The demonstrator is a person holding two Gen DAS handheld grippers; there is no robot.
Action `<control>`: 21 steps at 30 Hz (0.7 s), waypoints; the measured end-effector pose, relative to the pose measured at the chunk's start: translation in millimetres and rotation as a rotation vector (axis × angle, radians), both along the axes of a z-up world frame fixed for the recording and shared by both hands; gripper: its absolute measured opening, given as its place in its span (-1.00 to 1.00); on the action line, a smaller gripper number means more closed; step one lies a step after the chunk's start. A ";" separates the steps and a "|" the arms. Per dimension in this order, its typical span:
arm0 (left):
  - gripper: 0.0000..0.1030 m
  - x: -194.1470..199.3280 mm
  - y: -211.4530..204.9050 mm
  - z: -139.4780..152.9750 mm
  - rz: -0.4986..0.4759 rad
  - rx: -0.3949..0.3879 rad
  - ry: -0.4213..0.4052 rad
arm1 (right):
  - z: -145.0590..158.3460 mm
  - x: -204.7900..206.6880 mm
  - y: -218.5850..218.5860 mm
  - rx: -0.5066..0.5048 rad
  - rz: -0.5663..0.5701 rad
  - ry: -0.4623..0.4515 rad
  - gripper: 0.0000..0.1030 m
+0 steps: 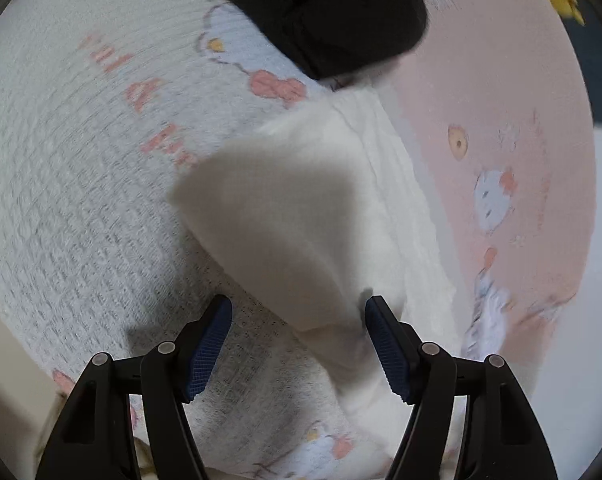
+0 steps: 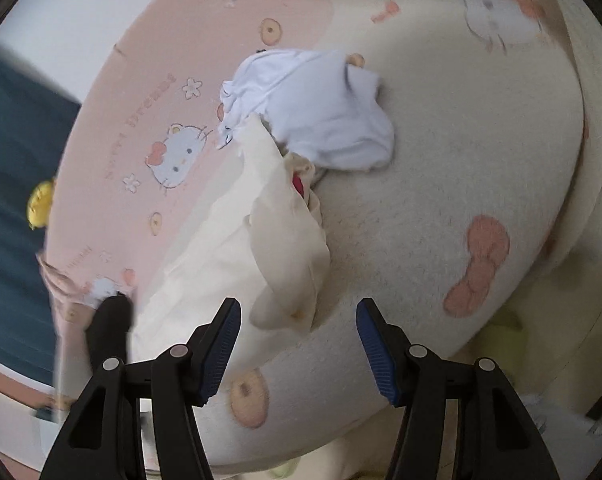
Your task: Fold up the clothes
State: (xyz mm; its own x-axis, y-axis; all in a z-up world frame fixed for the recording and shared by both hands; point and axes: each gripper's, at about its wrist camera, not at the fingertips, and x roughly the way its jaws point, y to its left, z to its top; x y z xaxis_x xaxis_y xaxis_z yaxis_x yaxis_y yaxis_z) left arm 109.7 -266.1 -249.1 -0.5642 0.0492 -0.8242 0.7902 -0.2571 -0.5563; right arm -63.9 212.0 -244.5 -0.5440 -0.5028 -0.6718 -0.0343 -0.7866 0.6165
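Both the left gripper [image 1: 299, 350] and the right gripper [image 2: 299, 350] hover with jaws spread apart and empty over a cream garment [image 2: 261, 240] lying crumpled on the cat-print blanket [image 2: 441, 184], just beside a bunched white garment [image 2: 321, 112].

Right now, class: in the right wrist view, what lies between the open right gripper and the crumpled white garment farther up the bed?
A cream garment, rumpled, stretches from just ahead of the right gripper up to the white garment.
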 end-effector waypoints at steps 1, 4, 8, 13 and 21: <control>0.31 -5.3 6.2 5.6 -0.035 -0.053 -0.036 | 3.3 -6.6 -6.2 0.054 0.024 0.014 0.15; 0.31 -18.3 27.2 27.5 -0.137 -0.230 -0.123 | 8.7 -13.6 -13.0 0.129 0.078 0.032 0.15; 0.31 -38.1 70.8 64.1 -0.362 -0.456 -0.204 | 11.5 -1.8 1.6 0.088 0.074 0.049 0.15; 0.31 -34.6 130.0 84.6 -0.639 -0.654 -0.251 | 21.7 11.7 9.6 0.184 0.079 0.096 0.15; 0.30 -93.7 264.3 66.1 -1.228 -1.005 -0.331 | 15.0 27.0 11.5 0.321 0.150 0.130 0.15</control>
